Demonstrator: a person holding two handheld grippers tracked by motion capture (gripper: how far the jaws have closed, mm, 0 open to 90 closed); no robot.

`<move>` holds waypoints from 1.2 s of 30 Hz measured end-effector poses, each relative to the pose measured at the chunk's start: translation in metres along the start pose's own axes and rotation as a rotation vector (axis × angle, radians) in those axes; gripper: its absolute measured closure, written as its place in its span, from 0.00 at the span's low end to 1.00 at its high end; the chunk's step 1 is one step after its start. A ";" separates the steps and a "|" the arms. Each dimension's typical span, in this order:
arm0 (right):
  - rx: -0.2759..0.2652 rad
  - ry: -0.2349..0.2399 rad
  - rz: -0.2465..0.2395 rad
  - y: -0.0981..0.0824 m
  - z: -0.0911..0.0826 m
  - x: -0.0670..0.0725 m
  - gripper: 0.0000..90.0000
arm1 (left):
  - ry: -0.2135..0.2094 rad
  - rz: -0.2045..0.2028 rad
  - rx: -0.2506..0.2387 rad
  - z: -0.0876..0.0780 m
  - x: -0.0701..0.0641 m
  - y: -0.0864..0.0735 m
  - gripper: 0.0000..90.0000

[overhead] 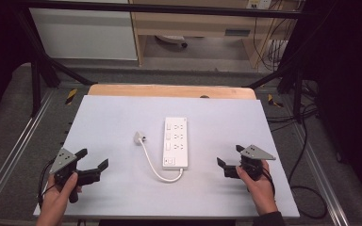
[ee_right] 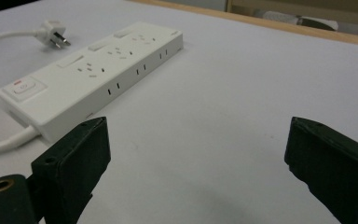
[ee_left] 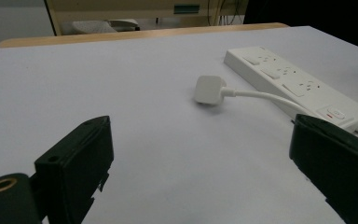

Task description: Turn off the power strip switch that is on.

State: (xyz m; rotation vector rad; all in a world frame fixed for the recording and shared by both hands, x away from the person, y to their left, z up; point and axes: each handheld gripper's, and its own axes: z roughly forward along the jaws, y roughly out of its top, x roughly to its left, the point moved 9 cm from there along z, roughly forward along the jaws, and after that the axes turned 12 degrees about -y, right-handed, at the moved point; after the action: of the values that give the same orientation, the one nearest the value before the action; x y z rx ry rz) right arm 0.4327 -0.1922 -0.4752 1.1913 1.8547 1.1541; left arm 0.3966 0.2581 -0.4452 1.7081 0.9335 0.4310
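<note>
A white power strip (overhead: 175,142) lies lengthwise in the middle of the pale table (overhead: 113,117); I also see the strip (ee_left: 298,84) in the left gripper view and the strip (ee_right: 93,70) in the right gripper view. Its white cable (overhead: 158,172) curls from the near end to a white plug (overhead: 139,137), lying loose left of the strip, plug (ee_left: 209,88), plug (ee_right: 51,29). My left gripper (overhead: 94,162) rests at the near left, open and empty. At the near right, my right gripper (overhead: 231,157) stands open with nothing between its jaws.
A wooden strip (overhead: 169,90) runs along the table's far edge. Black frame bars (overhead: 42,70) stand at both sides, and cables (overhead: 306,141) trail on the floor to the right. A pale cabinet (overhead: 193,23) stands beyond.
</note>
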 end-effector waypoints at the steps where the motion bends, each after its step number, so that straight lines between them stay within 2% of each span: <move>1: -0.005 0.000 0.012 0.001 -0.001 0.000 0.08 | 0.005 0.002 0.000 0.000 0.001 0.000 0.07; 6: -0.019 -0.003 0.020 0.002 0.001 -0.004 0.08 | 0.000 -0.011 0.004 0.004 0.002 0.000 0.07; 14: -0.060 0.013 0.014 0.008 -0.002 -0.001 0.07 | -0.024 0.008 -0.003 0.012 0.000 0.002 0.07; 19: -0.068 0.028 -0.002 0.012 -0.002 0.007 0.07 | -0.035 0.013 0.002 0.017 0.001 0.000 0.07; 23: -0.072 0.048 -0.017 0.014 -0.001 0.016 0.07 | -0.038 0.054 0.050 0.023 -0.002 -0.007 0.07; 27: -0.065 0.075 -0.033 0.015 -0.003 0.026 0.07 | -0.047 0.056 0.044 0.023 -0.004 -0.006 0.07; 33: -0.075 0.103 -0.011 0.022 -0.008 0.033 0.07 | -0.031 0.037 0.033 0.022 0.002 -0.005 0.07; 36: -0.057 0.120 -0.016 0.025 -0.009 0.038 0.06 | -0.025 0.036 0.031 0.021 0.003 -0.005 0.07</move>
State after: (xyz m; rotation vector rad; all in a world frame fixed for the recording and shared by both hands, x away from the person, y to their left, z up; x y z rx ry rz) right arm 0.4197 -0.1544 -0.4507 1.0951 1.9021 1.2863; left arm 0.4116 0.2472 -0.4574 1.7565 0.8972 0.4198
